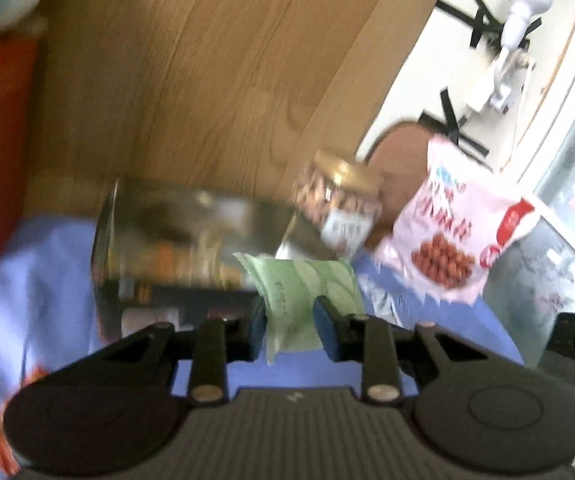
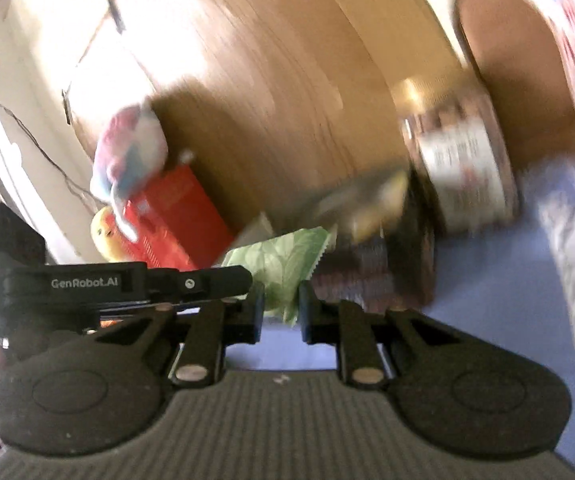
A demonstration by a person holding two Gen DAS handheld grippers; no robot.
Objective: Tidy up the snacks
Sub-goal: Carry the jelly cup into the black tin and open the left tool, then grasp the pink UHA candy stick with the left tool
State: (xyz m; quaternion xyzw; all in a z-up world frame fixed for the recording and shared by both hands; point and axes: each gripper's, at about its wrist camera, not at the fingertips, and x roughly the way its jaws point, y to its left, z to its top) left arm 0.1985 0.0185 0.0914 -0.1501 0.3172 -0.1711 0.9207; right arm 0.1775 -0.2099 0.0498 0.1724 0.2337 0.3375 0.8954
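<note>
A pale green leaf-print snack packet [image 1: 303,284] sits between the pads of my left gripper [image 1: 291,320], which is shut on its lower part. The right wrist view shows the same green packet [image 2: 283,260] pinched at its near edge by my right gripper [image 2: 281,312], also shut on it. There the left gripper [image 2: 243,278] reaches in from the left, its fingers lying against the packet's left side. The packet hangs just above a light blue cloth [image 1: 47,280]. Both views are blurred.
Behind the packet lies a dark flat box [image 1: 175,232], with a gold-lidded nut jar [image 1: 337,204] and a pink snack bag [image 1: 459,232] to its right. A red box [image 2: 171,220] and a plush toy [image 2: 127,152] stand at the left. The wooden surface [image 1: 207,80] lies beyond.
</note>
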